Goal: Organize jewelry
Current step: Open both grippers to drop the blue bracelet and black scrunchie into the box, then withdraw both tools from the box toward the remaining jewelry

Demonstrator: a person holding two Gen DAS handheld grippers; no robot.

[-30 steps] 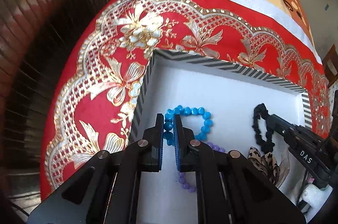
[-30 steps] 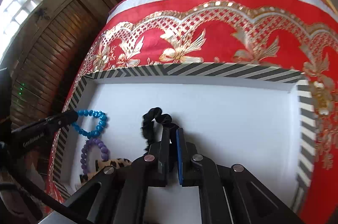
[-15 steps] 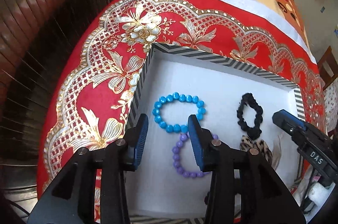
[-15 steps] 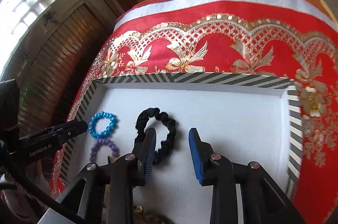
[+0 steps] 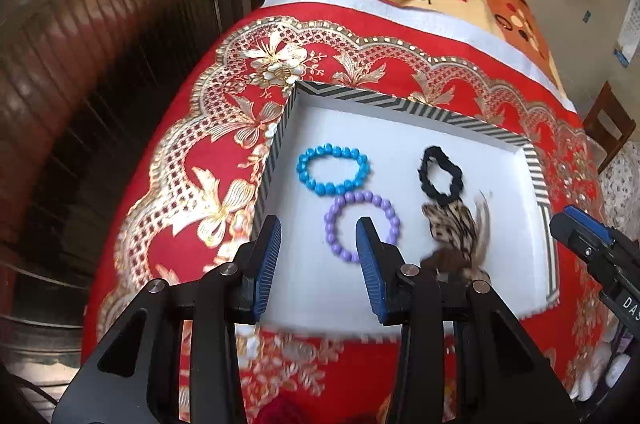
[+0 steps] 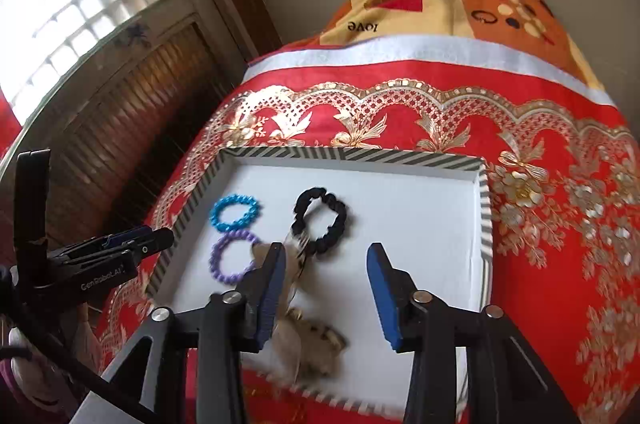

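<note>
The white tray (image 5: 404,127) is holding a blue bracelet (image 5: 332,171), long axis three-to-nine, purple bracelet (image 5: 362,224) at its five o'clock, black scrunchie (image 5: 440,175); left gripper (image 5: 318,264) fingers are standing apart, right gripper (image 6: 326,288) fingers are opening, both empty.

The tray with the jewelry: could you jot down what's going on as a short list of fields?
tray: white tray with striped rim, on a red and gold cloth
blue bead bracelet: far left in the tray
purple bead bracelet: just nearer than the blue one
black scrunchie: to the right of the bracelets
leopard-print piece: nearer than the scrunchie
left gripper: open, holding nothing
right gripper: opening, holding nothing
</note>
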